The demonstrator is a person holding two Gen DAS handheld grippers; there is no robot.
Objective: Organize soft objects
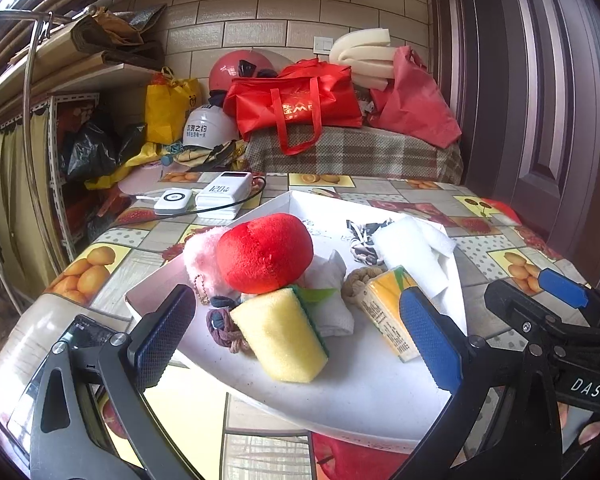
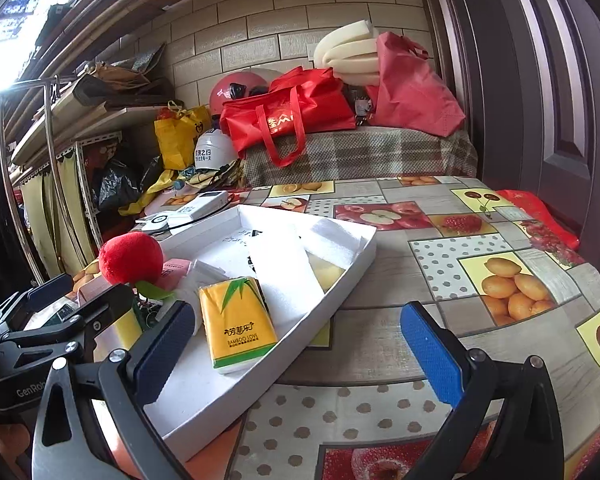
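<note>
A white tray (image 1: 360,384) on the fruit-print table holds several soft items. Among them are a red plush apple (image 1: 264,258), a pink fluffy toy (image 1: 202,254), a yellow sponge (image 1: 280,336), white cloths (image 1: 412,248), a rope knot (image 1: 358,284) and a yellow tissue pack (image 1: 384,312). My left gripper (image 1: 296,296) is open over the tray's near side, with the sponge in line between its fingers. My right gripper (image 2: 296,316) is open at the tray's (image 2: 340,280) near right edge, close to the tissue pack (image 2: 236,324). Neither gripper holds anything.
Two white power banks (image 1: 220,196) with a black cable lie beyond the tray, and a dark phone (image 1: 84,332) lies at its left. Behind the table stand a plaid-covered bench with red bags (image 1: 296,104), helmets and cluttered shelves. A dark door (image 2: 560,100) is on the right.
</note>
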